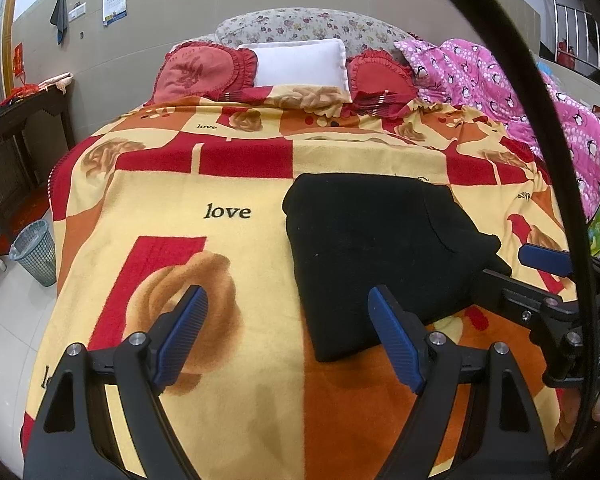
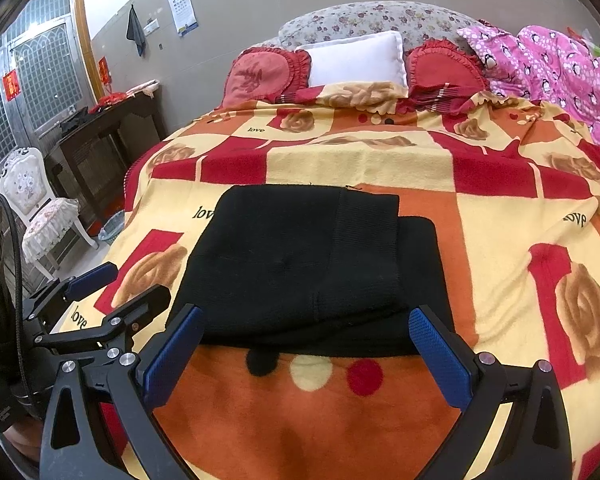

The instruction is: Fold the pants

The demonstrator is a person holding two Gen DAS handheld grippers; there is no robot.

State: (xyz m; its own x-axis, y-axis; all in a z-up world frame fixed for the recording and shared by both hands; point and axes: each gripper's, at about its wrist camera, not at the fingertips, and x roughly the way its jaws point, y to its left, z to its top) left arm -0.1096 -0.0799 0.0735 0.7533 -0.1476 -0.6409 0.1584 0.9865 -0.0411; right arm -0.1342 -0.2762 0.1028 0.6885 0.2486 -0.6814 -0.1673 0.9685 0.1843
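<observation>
Black pants (image 1: 372, 252) lie folded into a compact rectangle on the bed's patterned blanket (image 1: 220, 184). In the right wrist view the pants (image 2: 308, 272) show a ribbed folded layer on top. My left gripper (image 1: 288, 300) is open and empty, hovering just left of and before the pants' near corner. My right gripper (image 2: 306, 320) is open and empty, its blue fingers straddling the near edge of the pants without touching. The right gripper also shows in the left wrist view (image 1: 540, 276), at the pants' right side. The left gripper shows at the left of the right wrist view (image 2: 100, 284).
Red ruffled cushions (image 1: 204, 68) and a white pillow (image 1: 300, 64) lie at the bed's head. A pink quilt (image 1: 520, 96) is piled at the right. A waste basket (image 1: 34, 252), a dark wooden table (image 1: 16, 128) and a white chair (image 2: 36, 208) stand left of the bed.
</observation>
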